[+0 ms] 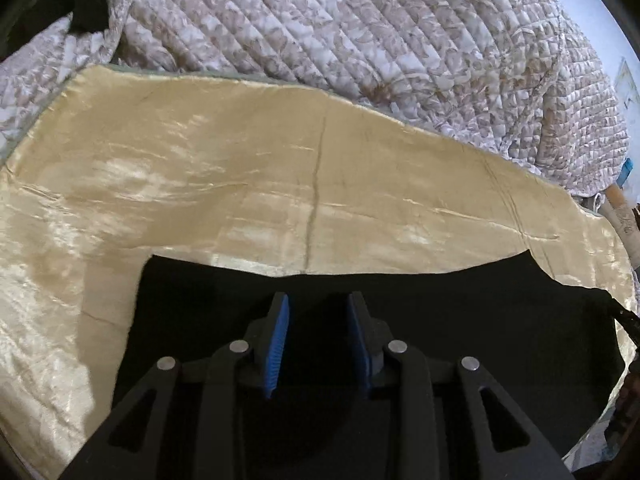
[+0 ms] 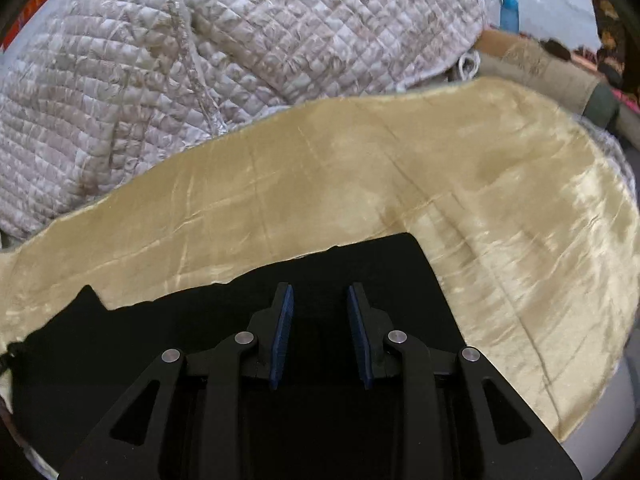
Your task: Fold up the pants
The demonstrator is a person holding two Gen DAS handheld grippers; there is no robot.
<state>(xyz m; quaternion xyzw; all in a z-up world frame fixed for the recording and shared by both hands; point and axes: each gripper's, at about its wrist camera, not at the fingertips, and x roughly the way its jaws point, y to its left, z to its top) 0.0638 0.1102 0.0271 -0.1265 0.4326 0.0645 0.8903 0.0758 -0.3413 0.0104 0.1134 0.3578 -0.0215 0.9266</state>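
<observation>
Black pants (image 1: pixel 460 308) lie flat on a shiny gold cloth (image 1: pixel 200 168). In the left wrist view the pants fill the lower middle and right, with a drawstring end (image 1: pixel 628 316) at the far right. My left gripper (image 1: pixel 318 300) is open and empty, just above the pants near their far edge. In the right wrist view the pants (image 2: pixel 160 328) stretch from the lower left to a squared corner (image 2: pixel 412 240). My right gripper (image 2: pixel 320 292) is open and empty over that end. The pants under both grippers are hidden.
A quilted floral blanket (image 1: pixel 360 28) is bunched up behind the gold cloth (image 2: pixel 400 168) and shows in the right wrist view (image 2: pixel 200 48) too. A blue bottle (image 2: pixel 509 12) and a cardboard box (image 2: pixel 520 52) stand beyond the bed at the upper right.
</observation>
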